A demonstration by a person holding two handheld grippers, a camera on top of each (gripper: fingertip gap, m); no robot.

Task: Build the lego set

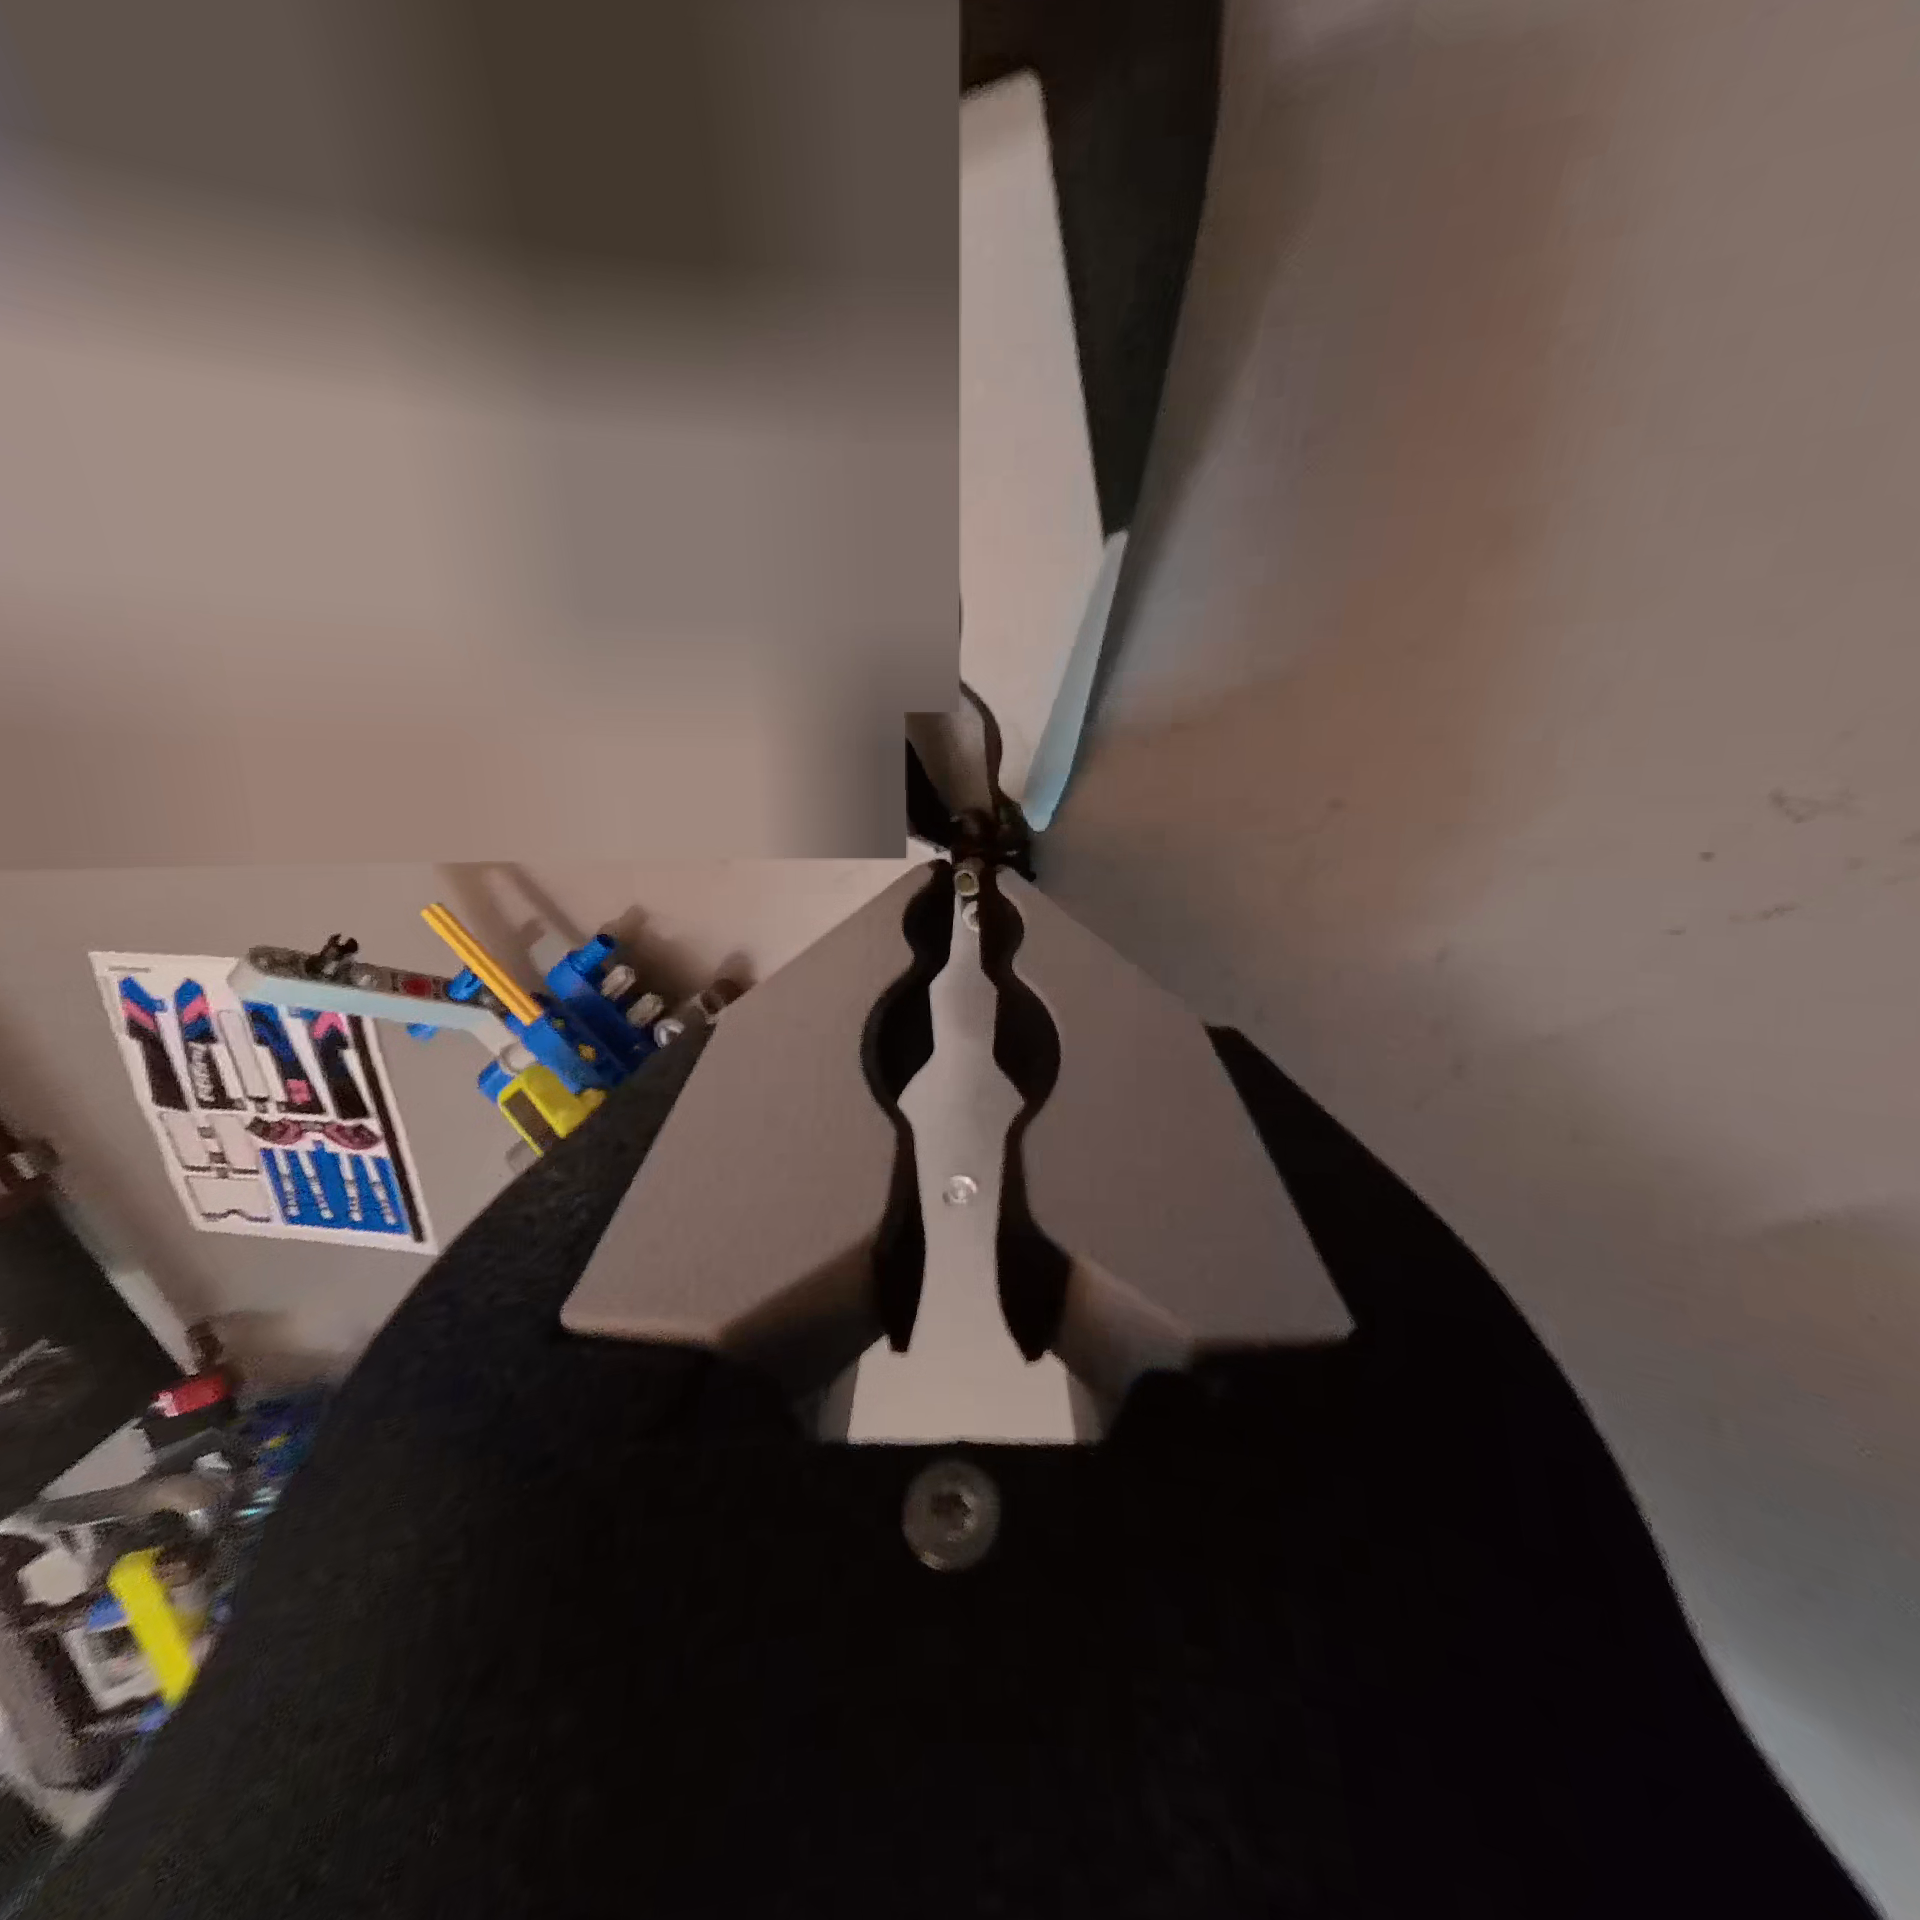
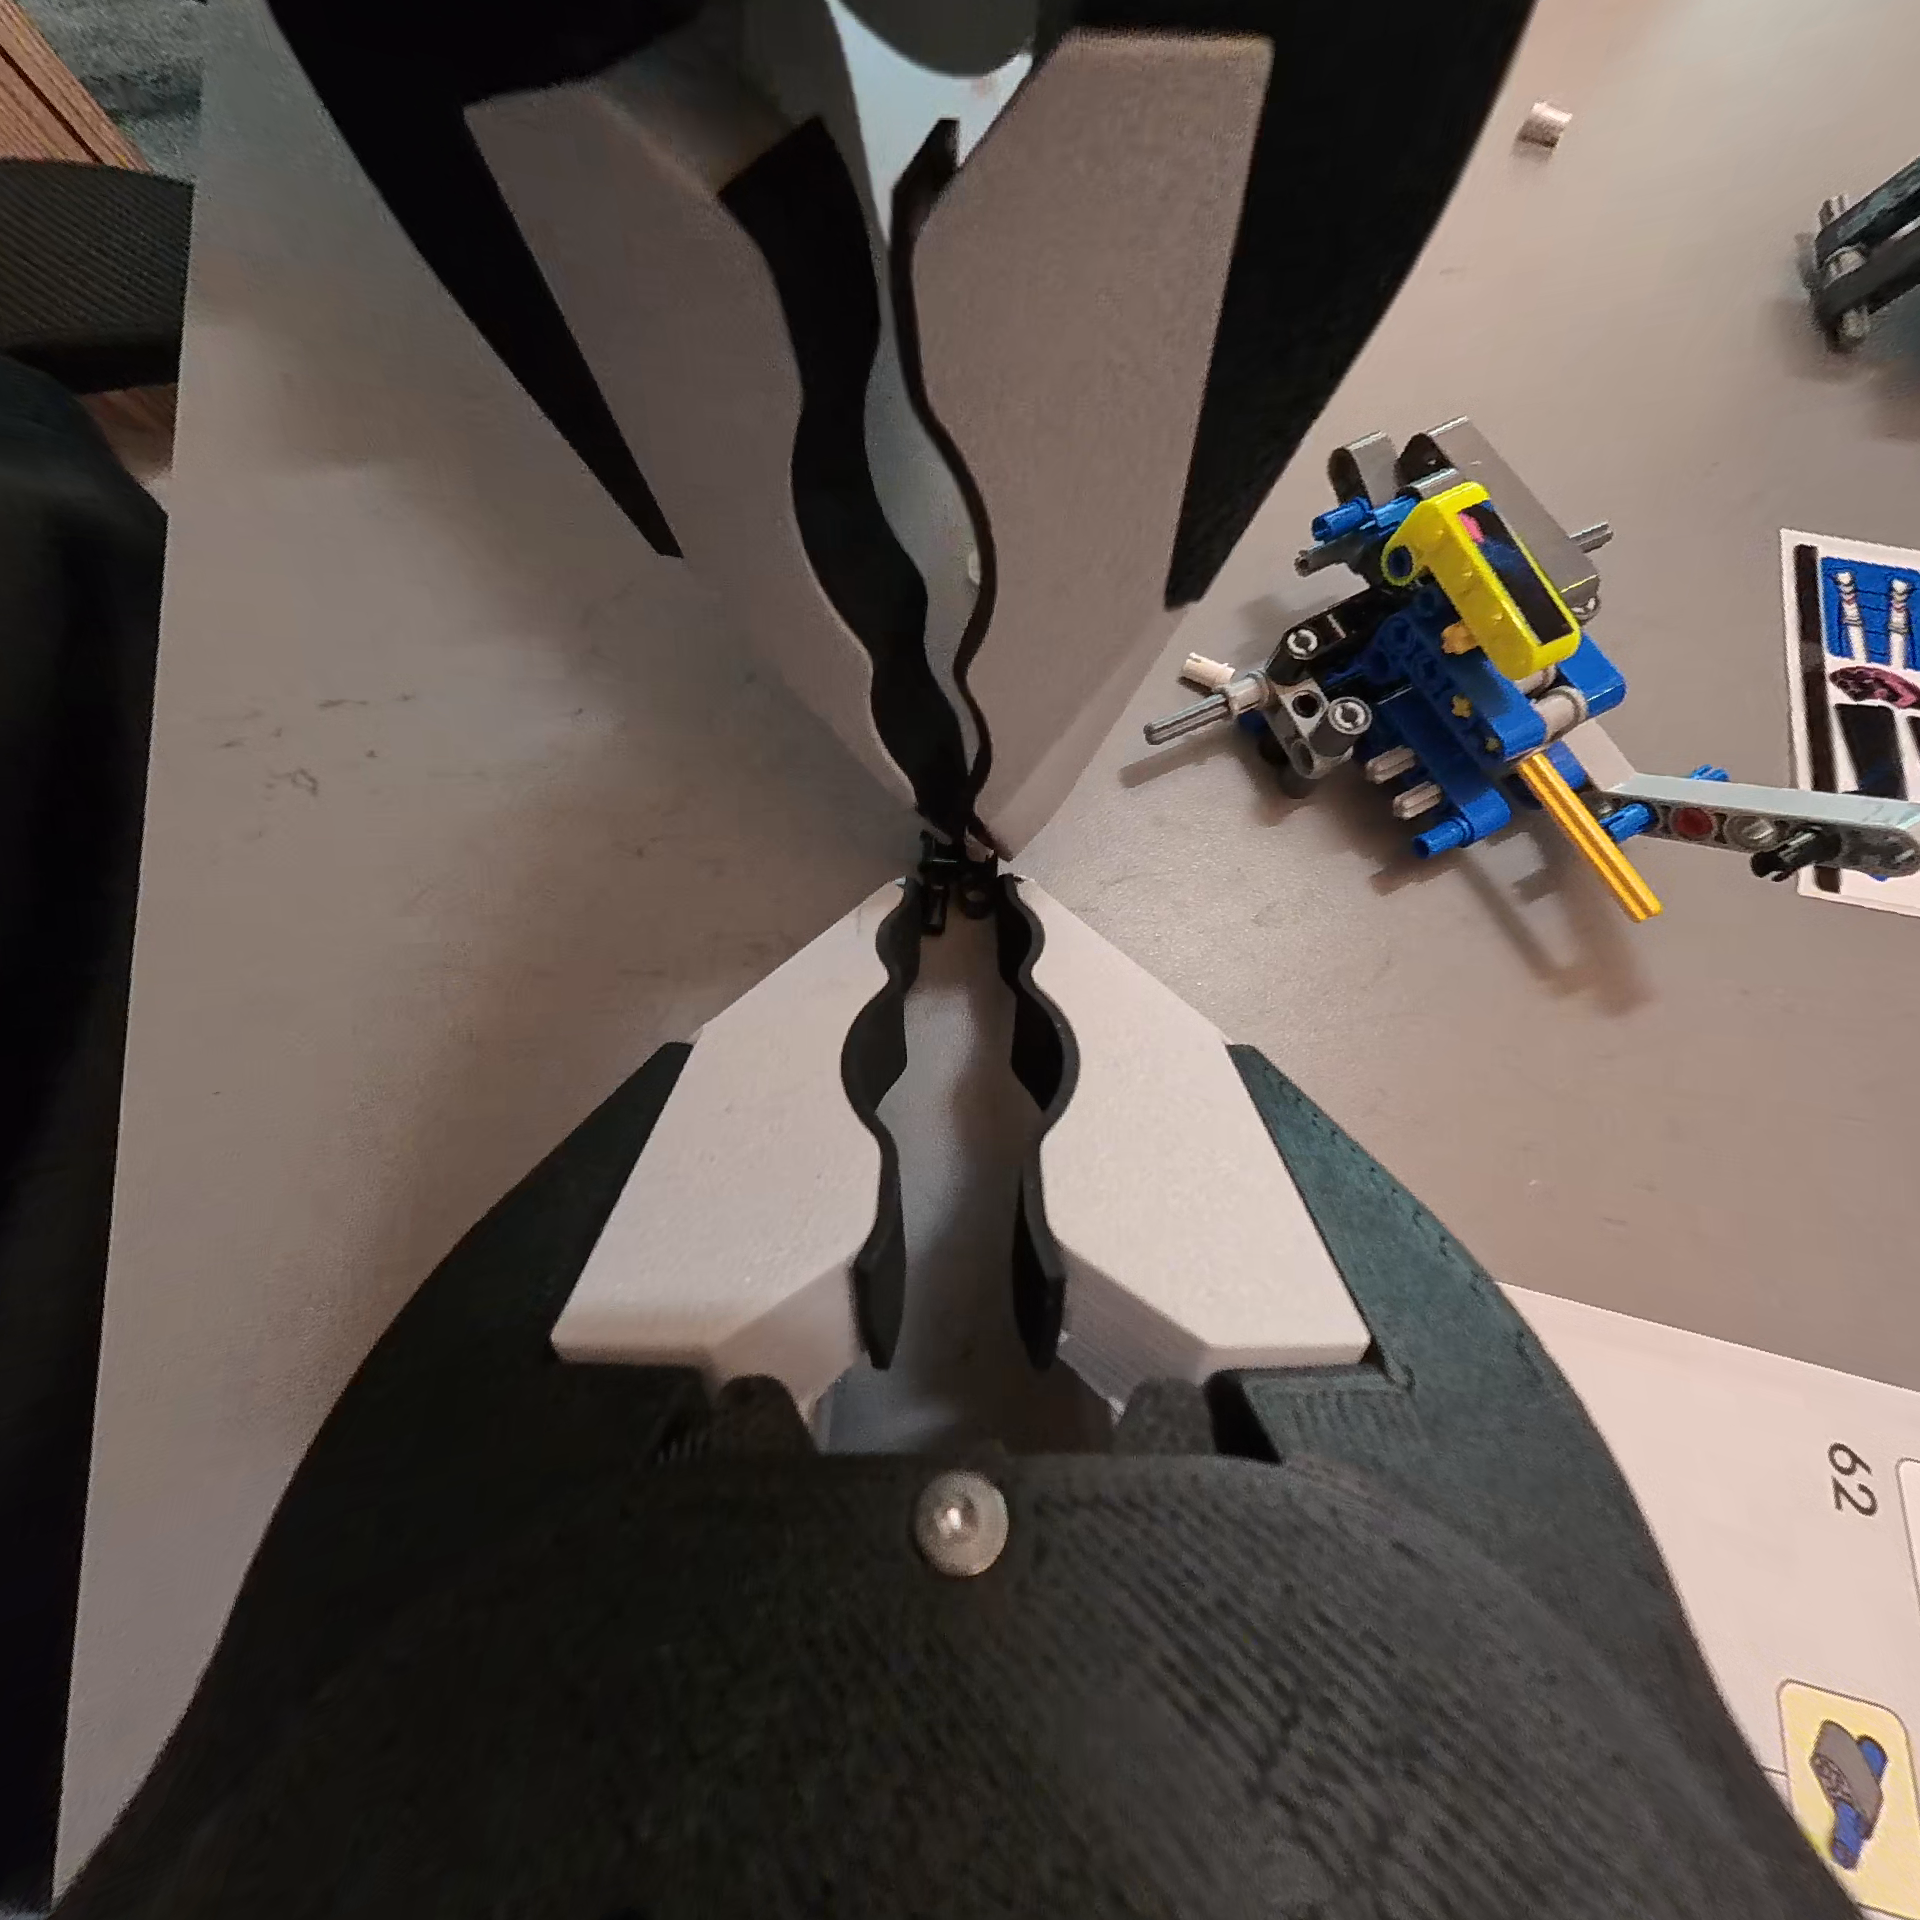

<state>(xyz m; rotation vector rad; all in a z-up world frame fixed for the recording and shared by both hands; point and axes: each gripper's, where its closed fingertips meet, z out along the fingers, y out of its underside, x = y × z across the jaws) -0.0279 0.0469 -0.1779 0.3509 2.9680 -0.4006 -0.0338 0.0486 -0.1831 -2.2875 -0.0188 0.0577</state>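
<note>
My two grippers meet tip to tip above the grey table. My left gripper is shut on a small grey pin piece; in the right wrist view it reaches in from the top. My right gripper is shut on a small black connector piece that touches the left gripper's tips. The half-built blue, yellow and grey Lego assembly with a long yellow axle lies on the table to the right. It also shows in the left wrist view.
A sticker sheet lies beside the assembly, also at the right edge. An open instruction booklet lies at lower right. Loose parts are piled at lower left. A dark grey part and a small tan piece lie farther off. My left and right fingertips are right by each other.
</note>
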